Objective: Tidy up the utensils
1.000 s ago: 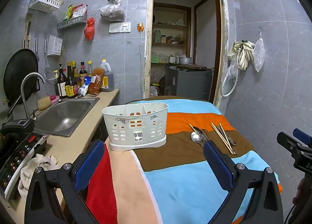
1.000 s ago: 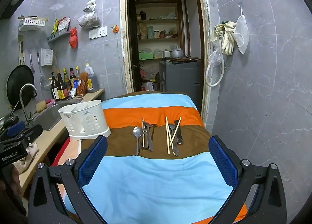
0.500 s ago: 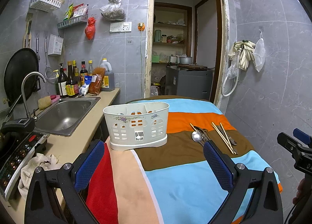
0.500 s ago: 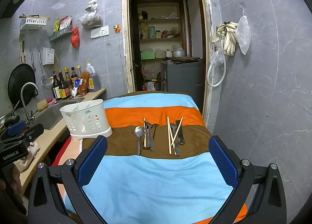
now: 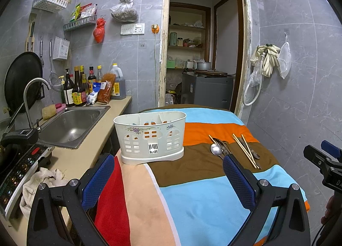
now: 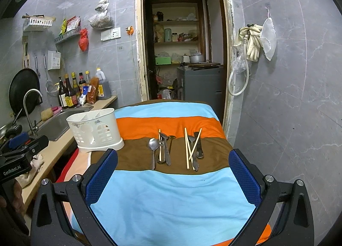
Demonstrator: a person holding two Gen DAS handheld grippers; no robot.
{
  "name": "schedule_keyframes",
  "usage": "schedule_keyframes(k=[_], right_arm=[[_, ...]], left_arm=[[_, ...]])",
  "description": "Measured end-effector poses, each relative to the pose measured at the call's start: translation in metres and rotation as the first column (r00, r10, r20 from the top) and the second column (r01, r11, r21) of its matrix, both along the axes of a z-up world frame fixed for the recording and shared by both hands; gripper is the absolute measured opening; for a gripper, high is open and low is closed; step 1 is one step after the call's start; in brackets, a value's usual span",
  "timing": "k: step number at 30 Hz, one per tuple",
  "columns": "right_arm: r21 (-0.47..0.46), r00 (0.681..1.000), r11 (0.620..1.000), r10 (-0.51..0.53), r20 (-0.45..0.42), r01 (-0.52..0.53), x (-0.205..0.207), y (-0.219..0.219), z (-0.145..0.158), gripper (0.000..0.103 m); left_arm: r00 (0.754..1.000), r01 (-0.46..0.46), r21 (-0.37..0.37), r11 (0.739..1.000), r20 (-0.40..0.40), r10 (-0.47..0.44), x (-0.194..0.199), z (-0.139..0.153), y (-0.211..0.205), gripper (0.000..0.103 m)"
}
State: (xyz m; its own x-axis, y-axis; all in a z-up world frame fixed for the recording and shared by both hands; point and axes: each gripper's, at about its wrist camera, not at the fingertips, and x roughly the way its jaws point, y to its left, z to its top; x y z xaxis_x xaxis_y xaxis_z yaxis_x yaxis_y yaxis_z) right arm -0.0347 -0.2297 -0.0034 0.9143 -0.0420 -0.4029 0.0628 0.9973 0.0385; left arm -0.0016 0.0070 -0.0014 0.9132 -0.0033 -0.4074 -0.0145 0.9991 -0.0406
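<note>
A white plastic utensil caddy (image 5: 150, 137) with compartments stands on the striped cloth at the table's left; it also shows in the right wrist view (image 6: 95, 130). Loose utensils lie on the brown stripe: a metal spoon (image 6: 153, 146) with other cutlery (image 6: 164, 149), and wooden chopsticks (image 6: 190, 147) with dark-handled pieces. They also show in the left wrist view (image 5: 217, 149). My left gripper (image 5: 167, 173) is open and empty, in front of the caddy. My right gripper (image 6: 173, 170) is open and empty, a short way before the utensils.
The striped cloth (image 6: 171, 192) covers the table. A counter with a steel sink (image 5: 70, 124), faucet, bottles (image 5: 77, 89) and an induction cooker (image 5: 15, 166) runs along the left. A doorway lies behind the table, a tiled wall on the right.
Both views shifted very slightly; the caddy and utensils sit marginally nearer. Both grippers stay open and nothing on the table has moved.
</note>
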Motion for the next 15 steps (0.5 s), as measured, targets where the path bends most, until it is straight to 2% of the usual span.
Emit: schedule_keyframes(k=[15], right_arm=[[-0.01, 1.0, 1.0, 0.005, 0.001, -0.005, 0.0, 0.014, -0.006, 0.102]], left_arm=[[1.0, 0.002, -0.003, 1.0, 0.0, -0.002, 0.0, 0.0, 0.0, 0.102]])
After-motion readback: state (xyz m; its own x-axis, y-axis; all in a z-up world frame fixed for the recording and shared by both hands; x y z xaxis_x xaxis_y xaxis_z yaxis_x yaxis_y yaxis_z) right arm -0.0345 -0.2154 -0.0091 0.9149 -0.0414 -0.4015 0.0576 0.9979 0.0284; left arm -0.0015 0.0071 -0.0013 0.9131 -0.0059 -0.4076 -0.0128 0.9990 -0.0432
